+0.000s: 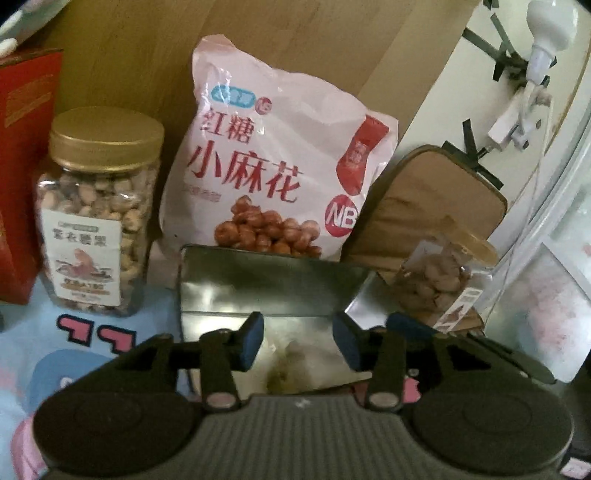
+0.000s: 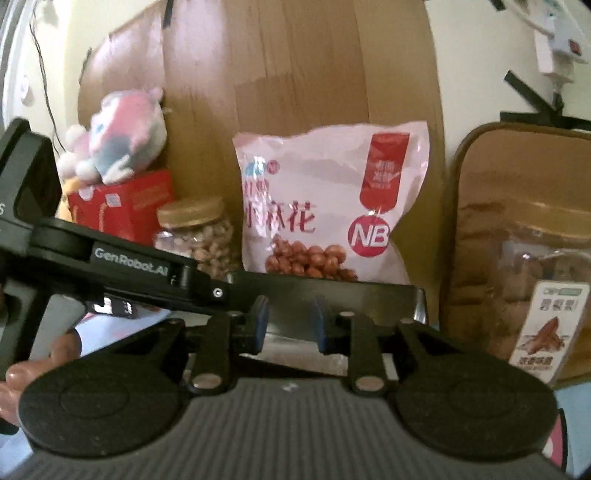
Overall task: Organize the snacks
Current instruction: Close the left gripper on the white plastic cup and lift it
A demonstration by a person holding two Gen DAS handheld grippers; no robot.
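Pink snack bag (image 1: 273,162) marked "NB", arm (image 2: 129,266) printed "GenRobot.AI"

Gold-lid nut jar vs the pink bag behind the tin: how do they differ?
The nut jar is rigid clear plastic, contents visible; the pink bag is soft, opaque and crinkled. The jar stands upright; the bag leans back against the wooden board. The jar is shorter than the bag. Both carry printed labels.

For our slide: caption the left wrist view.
Open left gripper over metal tin, facing pink snack bag and nut jar.
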